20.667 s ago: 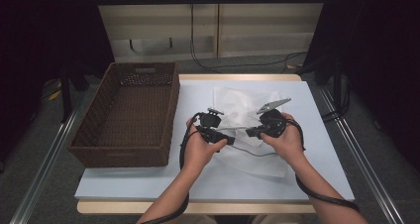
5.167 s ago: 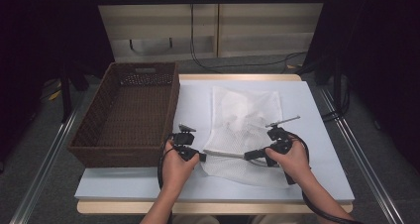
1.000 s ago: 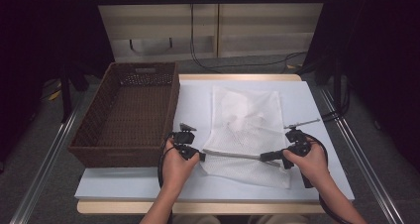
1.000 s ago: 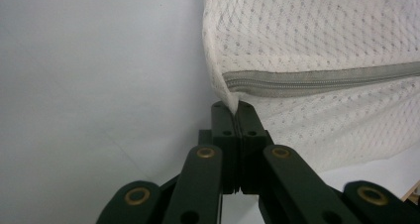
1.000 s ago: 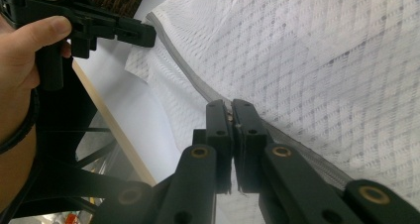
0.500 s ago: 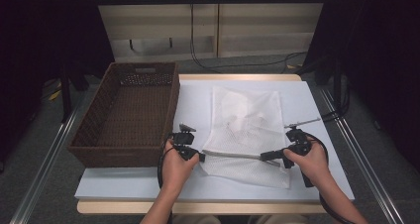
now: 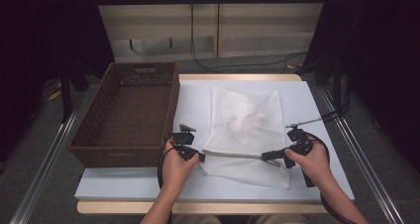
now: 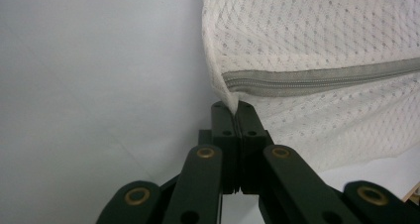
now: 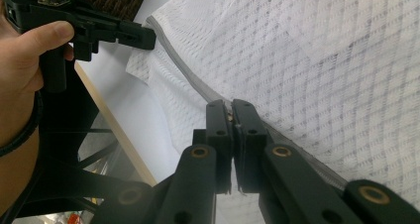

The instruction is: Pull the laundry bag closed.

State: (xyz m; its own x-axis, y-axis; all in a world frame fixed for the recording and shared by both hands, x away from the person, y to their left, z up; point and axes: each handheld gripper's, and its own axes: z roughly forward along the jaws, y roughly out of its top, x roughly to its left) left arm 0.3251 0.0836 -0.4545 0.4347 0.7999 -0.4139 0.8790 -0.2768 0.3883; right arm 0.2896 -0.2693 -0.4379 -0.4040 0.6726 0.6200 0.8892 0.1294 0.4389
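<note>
A white mesh bag (image 7: 245,120) lies flat on the white table (image 7: 198,95), its grey zipper (image 7: 233,155) stretched in a line near the front edge. My left gripper (image 7: 200,157) is shut on the bag's left corner at the zipper's end; in the left gripper view the jaws (image 8: 233,106) pinch the mesh just below the zipper (image 8: 322,78). My right gripper (image 7: 265,156) is shut on the zipper farther right. In the right gripper view the jaws (image 9: 231,105) clamp the zipper line (image 9: 183,68), and the left gripper (image 9: 143,37) shows at its far end.
A dark brown wicker basket (image 7: 171,105) stands on the table's left side, close to my left hand. Beyond the table are a beige wall with cables and dark curtains. Metal rails run along both sides of the table.
Since about five seconds ago my right gripper has shifted to the right, drawing the zipper out straighter. Over the last second neither hand has moved.
</note>
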